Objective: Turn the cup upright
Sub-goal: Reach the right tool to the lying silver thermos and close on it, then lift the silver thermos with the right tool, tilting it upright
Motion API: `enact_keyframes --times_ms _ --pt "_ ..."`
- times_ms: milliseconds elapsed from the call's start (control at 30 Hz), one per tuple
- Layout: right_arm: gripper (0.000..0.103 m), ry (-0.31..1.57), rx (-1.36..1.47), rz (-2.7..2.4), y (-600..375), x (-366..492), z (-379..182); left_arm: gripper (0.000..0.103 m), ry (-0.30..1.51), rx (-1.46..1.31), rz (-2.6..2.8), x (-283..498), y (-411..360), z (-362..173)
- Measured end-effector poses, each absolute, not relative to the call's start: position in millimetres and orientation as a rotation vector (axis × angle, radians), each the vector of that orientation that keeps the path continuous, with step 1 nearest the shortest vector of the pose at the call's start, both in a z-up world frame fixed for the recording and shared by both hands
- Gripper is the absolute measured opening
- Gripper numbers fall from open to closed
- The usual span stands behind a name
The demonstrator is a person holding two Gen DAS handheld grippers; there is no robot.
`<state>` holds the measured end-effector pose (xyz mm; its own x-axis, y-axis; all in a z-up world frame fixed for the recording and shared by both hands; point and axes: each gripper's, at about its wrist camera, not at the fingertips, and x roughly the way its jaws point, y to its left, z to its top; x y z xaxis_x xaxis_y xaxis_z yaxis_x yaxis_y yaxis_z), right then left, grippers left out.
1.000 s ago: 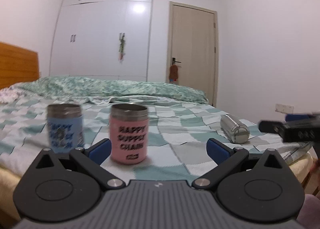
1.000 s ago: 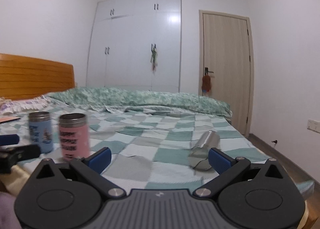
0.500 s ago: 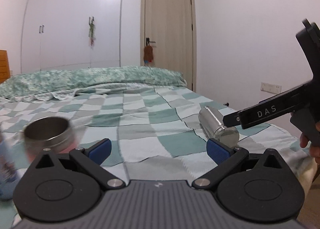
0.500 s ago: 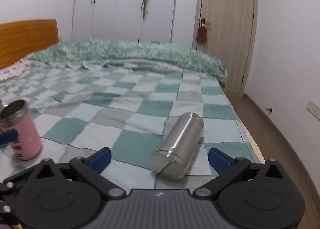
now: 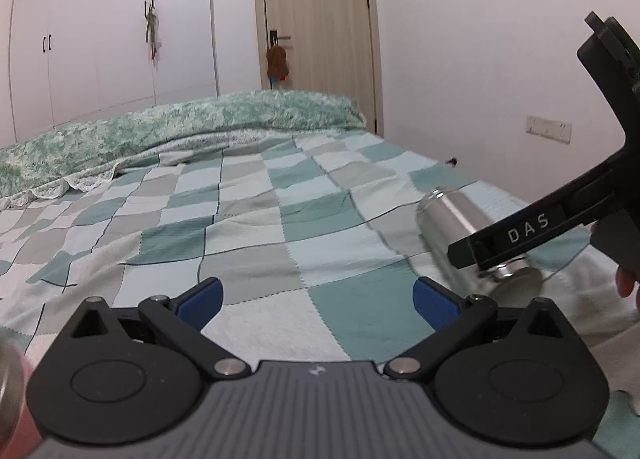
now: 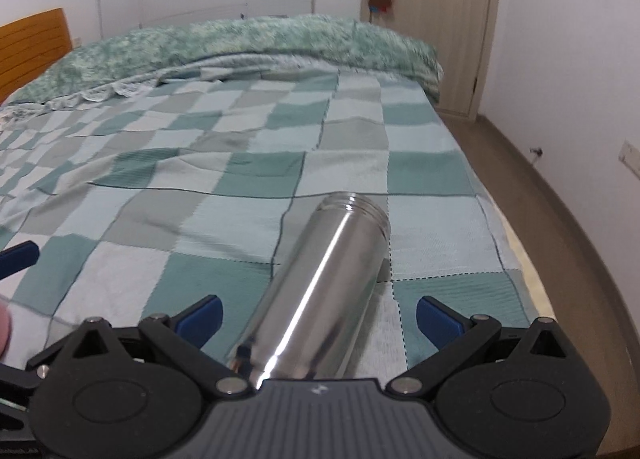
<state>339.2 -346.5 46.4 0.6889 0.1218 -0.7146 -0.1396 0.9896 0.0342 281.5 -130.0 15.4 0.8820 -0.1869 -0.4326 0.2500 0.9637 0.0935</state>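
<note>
Right gripper (image 6: pixel 318 313): blue-padded fingers spread wide, one on either side of the steel cup (image 6: pixel 320 295). The cup lies on its side on the checked bedspread (image 6: pixel 224 187), its base nearest the gripper body and partly hidden under it, its threaded open mouth pointing away and a little to the right of the fingers' line. Neither pad touches the cup wall; a gap shows on both sides.

Left gripper (image 5: pixel 318 297): fingers likewise spread wide, nothing between them but bedspread (image 5: pixel 256 227). Beyond and outside its right finger, the same steel cup (image 5: pixel 452 223) lies on its side, base toward the camera. The right gripper's black finger arm, marked "DAS" (image 5: pixel 528 229), crosses in front of the cup's body.

At the lower left edge of the left wrist view, a blurred metal rim with pink below it (image 5: pixel 12 387); too blurred to name.

Past the fingers: a rumpled green quilt (image 6: pixel 224 43) along the far end of the bed, a wooden door (image 5: pixel 320 27), white wardrobe (image 5: pixel 100 31).
</note>
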Motion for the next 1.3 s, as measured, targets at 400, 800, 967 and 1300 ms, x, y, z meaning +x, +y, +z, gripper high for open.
enact_keyframes --times_ms 400,800,967,1300 --pt "0.065 0.930 0.130 0.199 -350 367 21 0.103 0.474 0.132 -0.239 297 -128 13" --pt "0.065 0.841 0.185 0.264 -352 272 65 0.103 0.431 0.131 -0.261 216 -125 42" --pt "0.065 0.831 0.200 0.306 -334 223 74 0.103 0.416 0.120 -0.244 166 -107 52" --pt "0.065 0.857 0.217 0.403 -271 162 66 0.103 0.416 0.098 -0.145 90 -47 54"
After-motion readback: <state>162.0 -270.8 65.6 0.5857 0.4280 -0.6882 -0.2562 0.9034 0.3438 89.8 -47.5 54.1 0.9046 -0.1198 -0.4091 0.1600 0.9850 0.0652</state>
